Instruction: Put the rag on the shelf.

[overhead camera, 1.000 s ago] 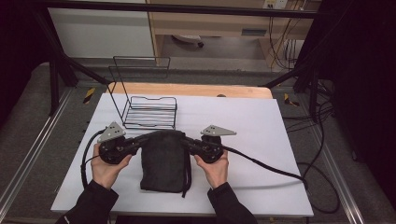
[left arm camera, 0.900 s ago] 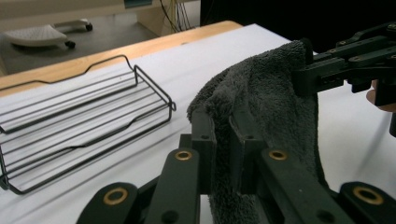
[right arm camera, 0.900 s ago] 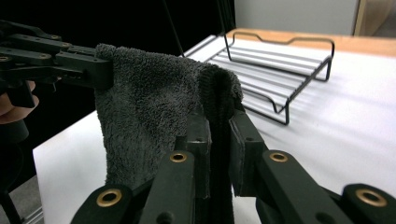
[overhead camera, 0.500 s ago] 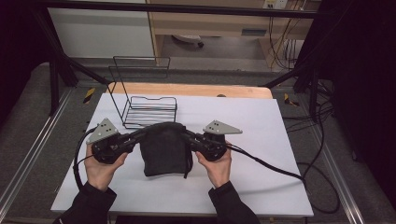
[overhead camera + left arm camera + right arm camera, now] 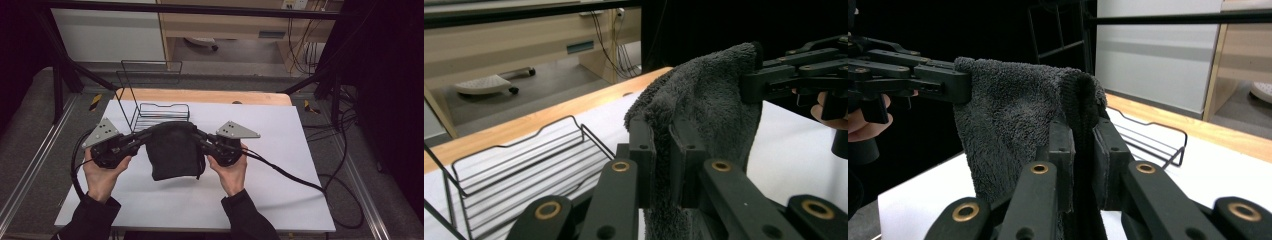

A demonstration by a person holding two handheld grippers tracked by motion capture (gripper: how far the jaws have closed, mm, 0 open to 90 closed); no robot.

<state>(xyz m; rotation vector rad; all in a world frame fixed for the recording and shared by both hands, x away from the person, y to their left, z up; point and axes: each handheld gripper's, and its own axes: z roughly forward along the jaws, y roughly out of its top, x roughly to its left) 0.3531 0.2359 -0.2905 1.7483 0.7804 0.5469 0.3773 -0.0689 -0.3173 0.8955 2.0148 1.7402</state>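
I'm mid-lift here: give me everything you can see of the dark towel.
The dark towel is charcoal grey, thick and fluffy like terry cloth, folded over on itself. It hangs as a rough rectangle between the left gripper and the right gripper, each shut on an upper corner. Its top edge sags slightly between them. It hangs over the white table, in front of the wire rack; whether its lower edge touches the table is unclear.

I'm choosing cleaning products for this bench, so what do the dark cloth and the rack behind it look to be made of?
The cloth looks like dark grey terry or microfibre: a matte, fuzzy looped pile that drapes limply. The rack looks like thin black metal wire, probably coated: slim rods bent into a frame with parallel bars, with no bare-metal shine.
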